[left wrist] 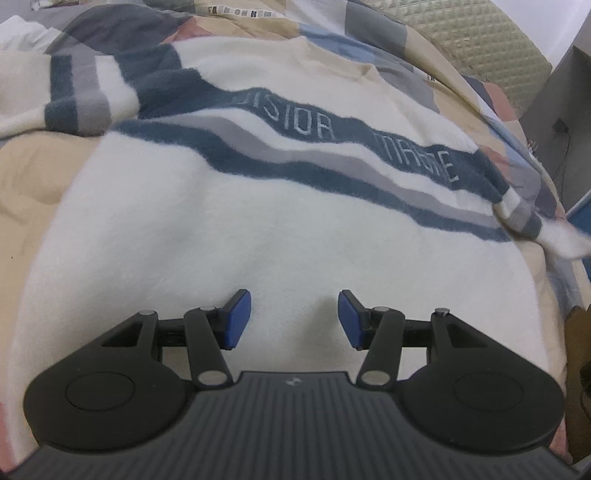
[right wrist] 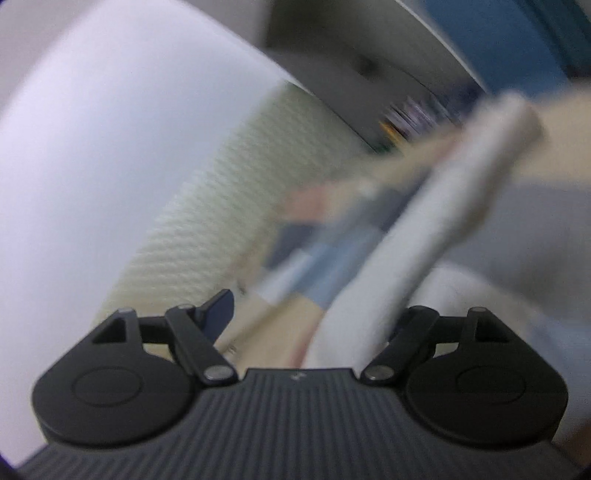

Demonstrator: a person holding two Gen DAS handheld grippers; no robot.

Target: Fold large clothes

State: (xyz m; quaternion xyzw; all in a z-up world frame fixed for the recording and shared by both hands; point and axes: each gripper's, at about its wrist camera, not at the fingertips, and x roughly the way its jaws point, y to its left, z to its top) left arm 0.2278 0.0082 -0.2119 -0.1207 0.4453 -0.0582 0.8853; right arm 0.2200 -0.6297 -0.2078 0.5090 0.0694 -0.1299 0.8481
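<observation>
a patchwork quilt (left wrist: pixel 373 33) covers the bed, with a quilted headboard (left wrist: pixel 491 44) at the far end. the sweater (left wrist: pixel 229 221) lies spread flat on it, just under and ahead of my left gripper (left wrist: pixel 294 317), whose jaws stand apart, gripping nothing. my right gripper (right wrist: pixel 314 317) is blurred; a white fold (right wrist: pixel 373 302) runs across its right finger, jaws wide, grip unclear.

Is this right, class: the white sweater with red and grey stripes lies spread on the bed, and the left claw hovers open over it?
Not quite. The stripes are dark blue and grey, not red, as the left wrist view shows. The rest stands: the sweater lies spread on the bed, and the left claw hovers open over it.
</observation>
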